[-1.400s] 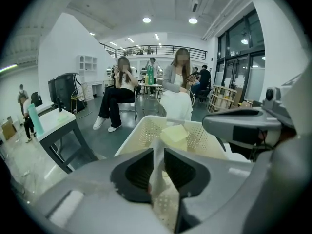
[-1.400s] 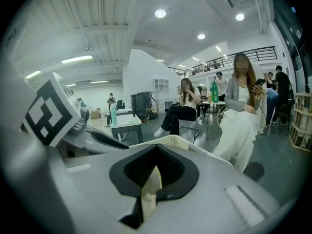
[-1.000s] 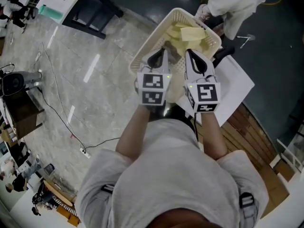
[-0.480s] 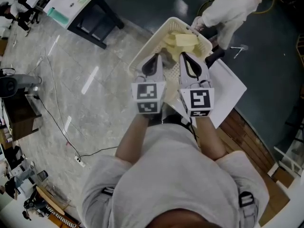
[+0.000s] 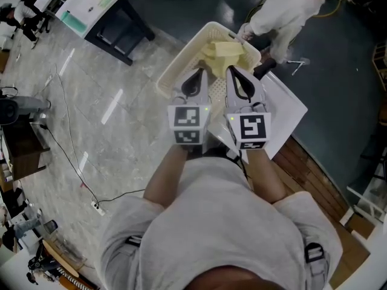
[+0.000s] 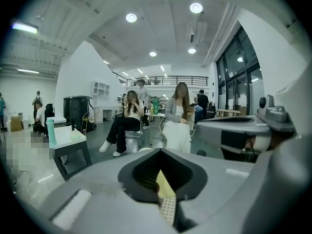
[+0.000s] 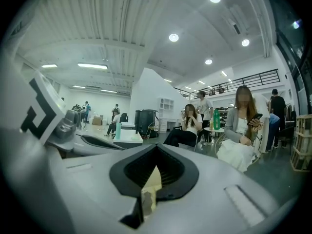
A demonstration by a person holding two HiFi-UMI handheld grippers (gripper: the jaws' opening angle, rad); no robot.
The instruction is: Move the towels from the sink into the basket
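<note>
A cream perforated basket holds yellow towels and hangs off the floor in front of me. My left gripper and right gripper sit side by side at its near rim, both shut on that rim. In the left gripper view the left gripper pinches a strip of the perforated basket rim, with a yellow towel behind it. The right gripper clamps a pale edge of the basket in the right gripper view. No sink is in view.
A white flat board lies under the basket's right side, with wooden planks beside it. A dark table stands at the upper left. A seated person in white is just beyond the basket. Cables run across the grey floor.
Both grippers and the basket have risen together and drifted up and left in the head view. The jaws stay clamped on the rim.
</note>
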